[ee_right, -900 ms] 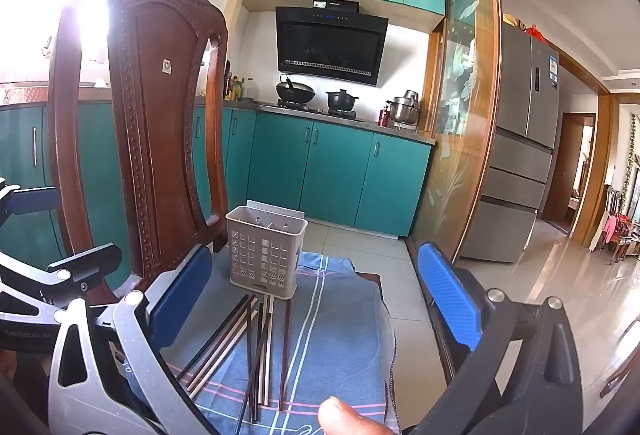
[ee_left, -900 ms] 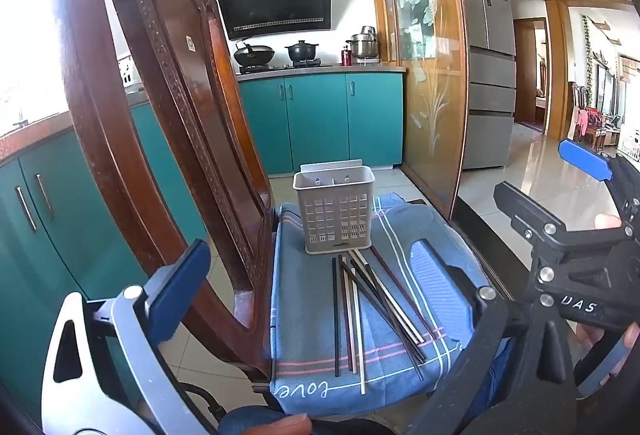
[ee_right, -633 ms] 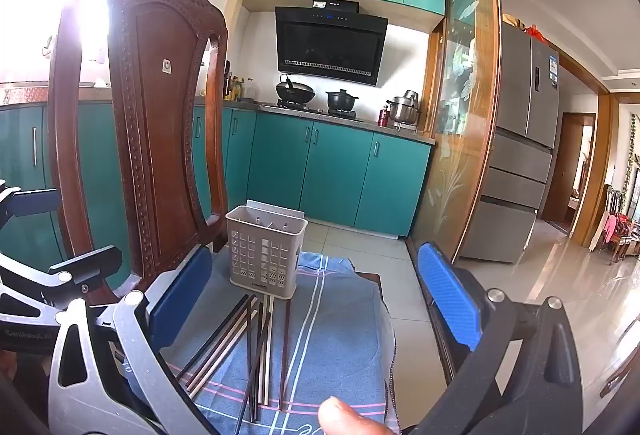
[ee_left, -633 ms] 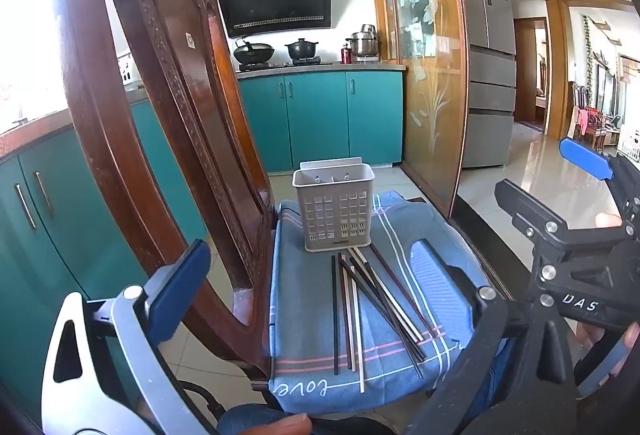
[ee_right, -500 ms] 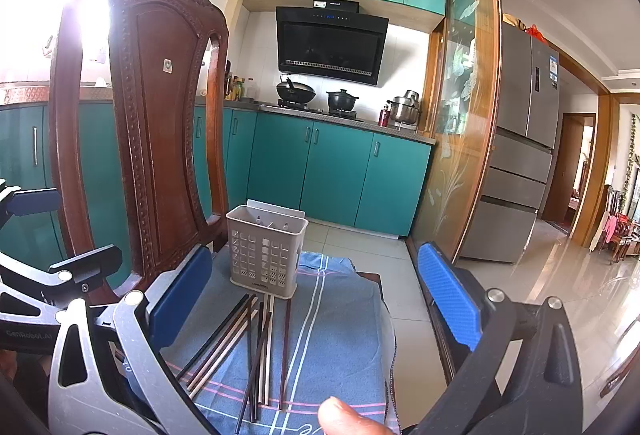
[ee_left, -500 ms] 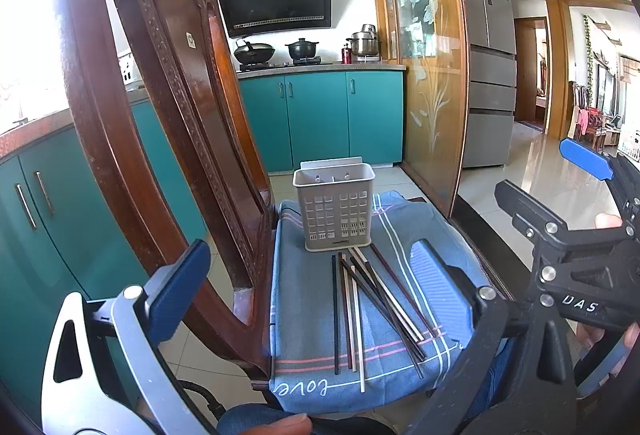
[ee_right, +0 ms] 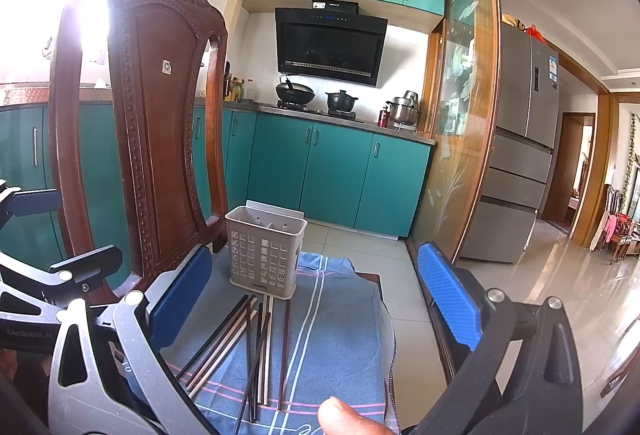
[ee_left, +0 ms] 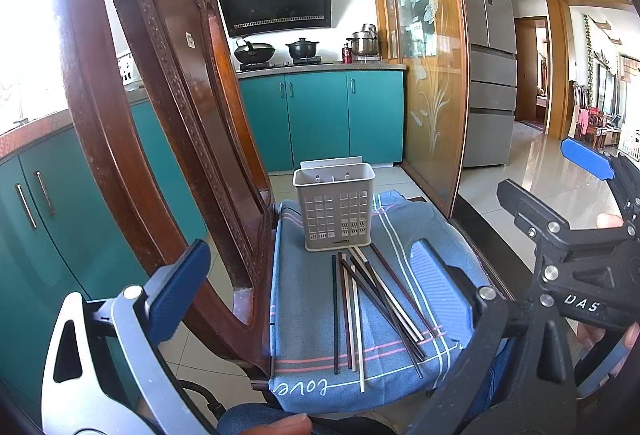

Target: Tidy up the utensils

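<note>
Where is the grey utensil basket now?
The basket stands upright on the blue cloth at the far end of the chair seat, just beyond the chopsticks.

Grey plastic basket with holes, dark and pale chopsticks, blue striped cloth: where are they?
Grey plastic basket [ee_left: 335, 213]: left wrist view, front wall.
Chopsticks [ee_left: 352, 299]: left wrist view, mid-length.
Blue striped cloth [ee_right: 340, 319]: right wrist view, bare part.

Loose chopsticks [ee_left: 368, 309] flat before upright, empty grey perforated caddy [ee_left: 335, 209]
</note>
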